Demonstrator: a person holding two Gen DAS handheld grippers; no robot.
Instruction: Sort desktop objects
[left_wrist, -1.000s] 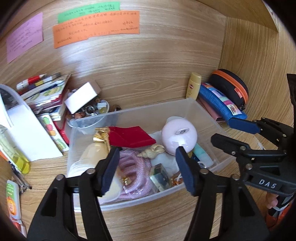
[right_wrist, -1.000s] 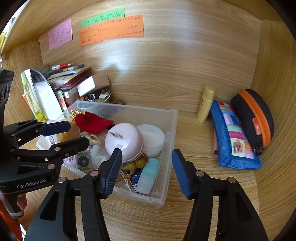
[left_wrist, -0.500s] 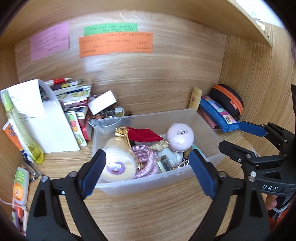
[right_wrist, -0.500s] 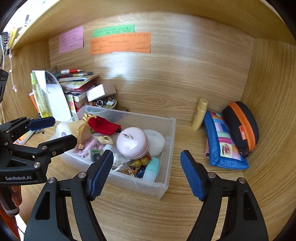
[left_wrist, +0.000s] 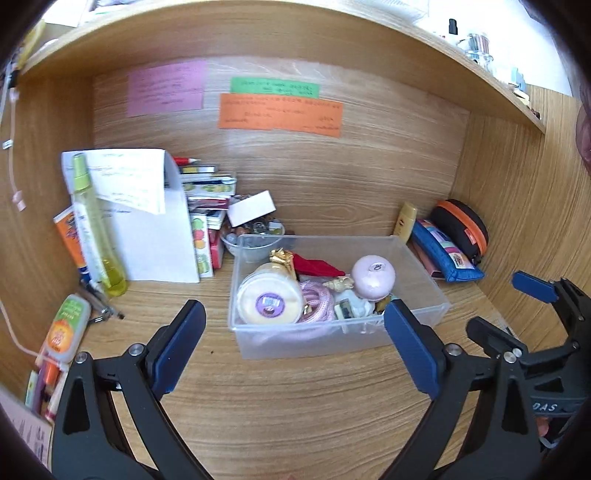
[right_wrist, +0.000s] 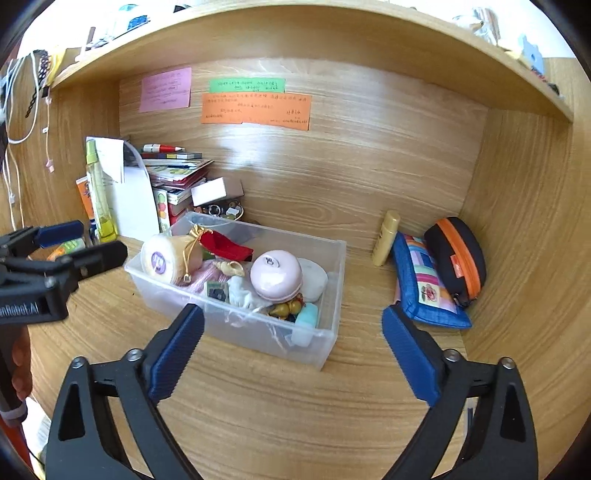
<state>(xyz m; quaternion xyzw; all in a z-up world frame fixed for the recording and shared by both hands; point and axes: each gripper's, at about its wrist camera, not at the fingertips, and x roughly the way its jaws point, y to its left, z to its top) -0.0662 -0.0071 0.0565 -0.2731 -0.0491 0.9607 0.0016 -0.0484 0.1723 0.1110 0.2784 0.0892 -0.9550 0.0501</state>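
A clear plastic bin (left_wrist: 424, 306) stands on the wooden desk, filled with a cream jar with a purple label (left_wrist: 269, 301), a pink round case (left_wrist: 373, 277), a red pouch (left_wrist: 317, 267) and a pink cord (left_wrist: 317, 301). My left gripper (left_wrist: 295, 317) hovers in front of the bin's near wall, its jaws opening, with nothing held between them. My right gripper (right_wrist: 293, 314) hangs short of the bin (right_wrist: 325, 343) at its right corner, its jaws also opening and holding nothing. Each gripper shows at the edge of the other's view.
A blue pencil case (right_wrist: 424, 291), a black-and-orange pouch (right_wrist: 458, 254) and a yellow tube (right_wrist: 386, 238) lie at the right wall. Stacked books (right_wrist: 173, 173), a trinket bowl (left_wrist: 255, 236), a yellow-green spray bottle (left_wrist: 92, 229) and white paper crowd the left. A shelf hangs overhead.
Both grippers have drawn back and up from the bin, which now looks smaller and farther away. Both pairs of jaws have spread much wider.
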